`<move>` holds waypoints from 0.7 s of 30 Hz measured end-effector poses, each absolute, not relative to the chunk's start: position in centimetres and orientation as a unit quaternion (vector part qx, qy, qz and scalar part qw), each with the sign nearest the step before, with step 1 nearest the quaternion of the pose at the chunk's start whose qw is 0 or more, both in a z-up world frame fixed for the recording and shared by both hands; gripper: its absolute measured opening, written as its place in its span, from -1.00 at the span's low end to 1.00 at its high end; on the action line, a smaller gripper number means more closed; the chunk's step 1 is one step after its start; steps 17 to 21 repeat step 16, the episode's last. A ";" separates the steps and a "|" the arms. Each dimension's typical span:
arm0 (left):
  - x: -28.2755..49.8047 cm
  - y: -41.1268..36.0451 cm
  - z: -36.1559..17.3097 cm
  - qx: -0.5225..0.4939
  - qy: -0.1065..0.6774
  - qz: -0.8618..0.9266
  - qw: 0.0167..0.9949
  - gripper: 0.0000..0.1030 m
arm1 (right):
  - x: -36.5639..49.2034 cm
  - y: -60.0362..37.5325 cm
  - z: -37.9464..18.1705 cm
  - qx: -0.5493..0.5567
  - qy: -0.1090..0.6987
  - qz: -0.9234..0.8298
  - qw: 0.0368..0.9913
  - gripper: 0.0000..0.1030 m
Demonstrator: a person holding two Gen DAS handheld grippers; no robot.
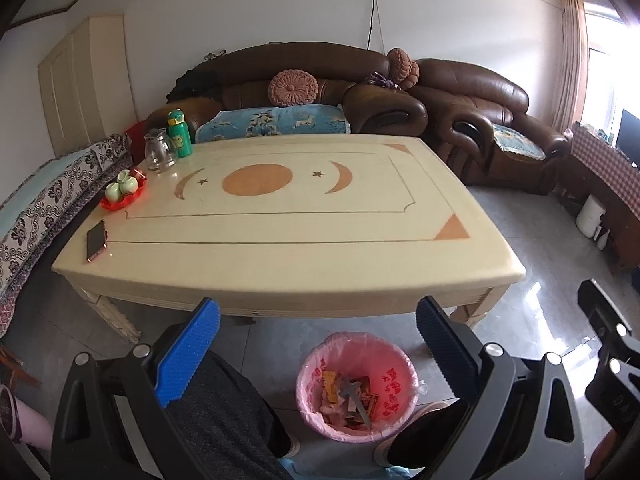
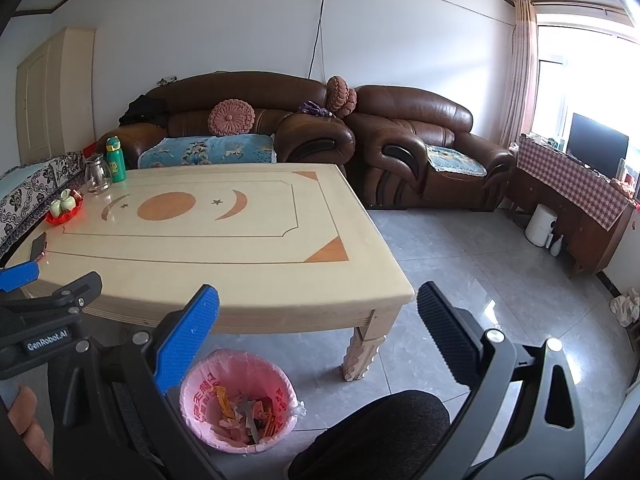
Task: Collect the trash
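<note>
Apparently most of the collecting is done: the round bin lined with a pink plastic bag (image 1: 357,386) sits low in the middle of my left view, on the grey floor tiles just in front of the table's near edge, and it already holds a loose heap of crumpled wrappers (image 1: 349,400), yellow, red and pinkish, with a grey strip lying across them. In my right view the same bin shows at lower left, between my knees.

My left gripper (image 1: 318,350) has its jaws spread wide and nothing between them; the bin shows through the gap. My right gripper (image 2: 318,346) is equally wide apart and holds nothing.

The cream table with an orange disc and crescents inlaid (image 1: 280,240) fills the middle of both views, and I see no trash left on it. What remains there looks like belongings, not litter: a dark phone with a rose-gold edge (image 1: 96,241) at the left near corner, and further up the left side a red tray (image 1: 107,203) carrying small pale green cups (image 1: 122,187). Behind it stand a clear glass jug (image 1: 159,155), which looks empty, and a green bottle with a yellow-trimmed lid (image 1: 179,133).

At the right edge of my right view, something pale and crumpled (image 2: 626,306) lies on the floor by the wall; I cannot tell whether it is cloth or rubbish. I judge the task near its end, with perhaps that one thing to check.
</note>
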State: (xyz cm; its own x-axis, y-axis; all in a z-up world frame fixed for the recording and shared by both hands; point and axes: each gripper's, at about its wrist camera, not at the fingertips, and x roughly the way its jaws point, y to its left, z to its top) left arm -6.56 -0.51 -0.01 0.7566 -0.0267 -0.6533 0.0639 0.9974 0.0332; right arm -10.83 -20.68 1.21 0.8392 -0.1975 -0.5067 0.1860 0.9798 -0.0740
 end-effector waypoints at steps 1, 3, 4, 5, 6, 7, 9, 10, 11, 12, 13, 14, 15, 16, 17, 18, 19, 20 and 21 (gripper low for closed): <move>-6.5 -0.6 -0.1 0.026 0.349 -0.027 0.936 0.87 | -10.8 -20.6 1.2 -0.011 0.266 -0.100 0.959 0.88; -6.6 -0.6 -0.1 0.026 0.346 -0.022 0.938 0.87 | -10.8 -20.6 1.1 -0.011 0.267 -0.100 0.959 0.88; -6.6 -0.7 -0.1 0.030 0.342 -0.015 0.939 0.87 | -10.7 -20.6 1.1 -0.011 0.267 -0.099 0.959 0.88; -6.7 -0.7 -0.2 0.031 0.340 -0.015 0.940 0.87 | -10.7 -20.6 1.1 -0.011 0.267 -0.099 0.958 0.88; -6.6 -0.5 -0.2 0.029 0.340 -0.017 0.940 0.87 | -10.6 -20.6 1.1 -0.012 0.268 -0.099 0.958 0.88; -6.7 -0.5 -0.2 0.028 0.338 -0.016 0.941 0.87 | -10.6 -20.6 1.1 -0.012 0.268 -0.098 0.958 0.88; -6.9 -0.3 -0.2 0.031 0.334 -0.011 0.942 0.87 | -10.5 -20.7 1.0 -0.011 0.269 -0.098 0.958 0.88; -6.9 -0.3 -0.1 0.030 0.335 -0.012 0.942 0.87 | -10.4 -20.7 1.0 -0.011 0.270 -0.098 0.958 0.88; -6.9 -0.2 0.0 0.028 0.336 -0.014 0.942 0.87 | -10.4 -20.7 1.0 -0.011 0.270 -0.098 0.958 0.88; -6.9 -0.2 0.1 0.026 0.335 -0.016 0.942 0.87 | -10.4 -20.7 0.9 -0.010 0.270 -0.097 0.958 0.88; -7.0 -0.1 0.2 0.025 0.332 -0.015 0.943 0.87 | -10.4 -20.7 0.9 -0.010 0.270 -0.097 0.958 0.88; -7.0 0.0 0.3 0.024 0.331 -0.013 0.943 0.87 | -10.4 -20.7 0.9 -0.011 0.270 -0.096 0.958 0.88; -7.1 0.0 0.3 0.026 0.329 -0.010 0.944 0.87 | -10.4 -20.7 0.9 -0.011 0.269 -0.097 0.958 0.88; -7.1 0.0 0.3 0.028 0.328 -0.009 0.944 0.87 | -10.4 -20.7 0.9 -0.012 0.269 -0.097 0.958 0.88; -7.1 0.0 0.3 0.028 0.328 -0.009 0.944 0.87 | -10.4 -20.7 0.9 -0.012 0.269 -0.097 0.958 0.88; -7.1 0.0 0.3 0.028 0.328 -0.009 0.944 0.87 | -10.4 -20.7 0.9 -0.012 0.269 -0.097 0.958 0.88; -7.1 0.0 0.3 0.028 0.328 -0.009 0.944 0.87 | -10.4 -20.7 0.9 -0.012 0.269 -0.097 0.958 0.88; -7.1 0.0 0.3 0.028 0.328 -0.009 0.944 0.87 | -10.4 -20.7 0.9 -0.012 0.269 -0.097 0.958 0.88; -7.1 0.0 0.3 0.028 0.328 -0.009 0.944 0.87 | -10.4 -20.7 0.9 -0.012 0.269 -0.097 0.958 0.88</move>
